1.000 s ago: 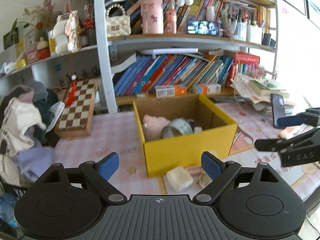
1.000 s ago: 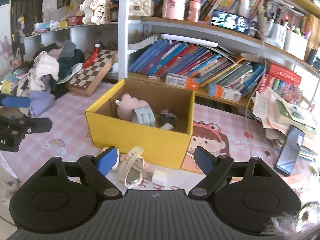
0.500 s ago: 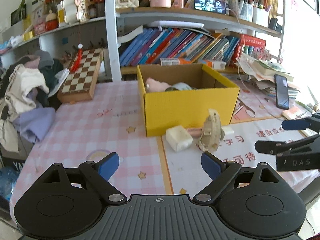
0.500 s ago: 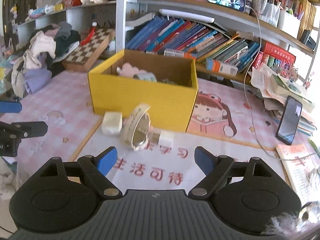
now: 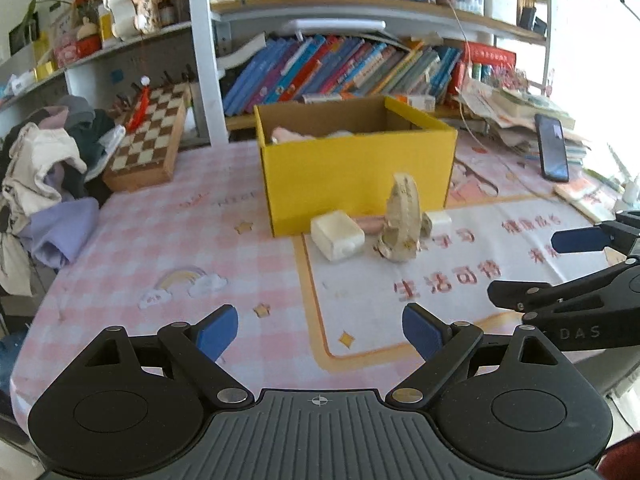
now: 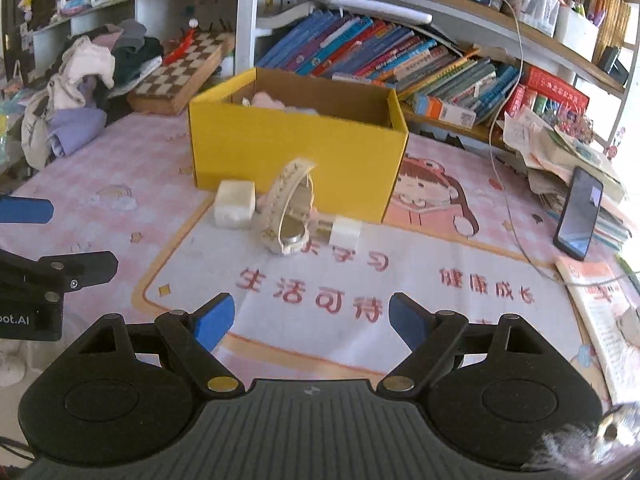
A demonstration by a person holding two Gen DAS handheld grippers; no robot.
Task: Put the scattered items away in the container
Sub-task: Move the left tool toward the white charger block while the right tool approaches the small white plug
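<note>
Both the left gripper (image 5: 320,330) and right gripper (image 6: 310,320) are hovering with fingers spread apart, holding nothing. Beyond them a cream watch (image 6: 288,210) and two white blocks (image 6: 235,204) are lying just before the yellow cardboard box (image 6: 296,148), which is holding something pink and soft (image 6: 266,100).
</note>
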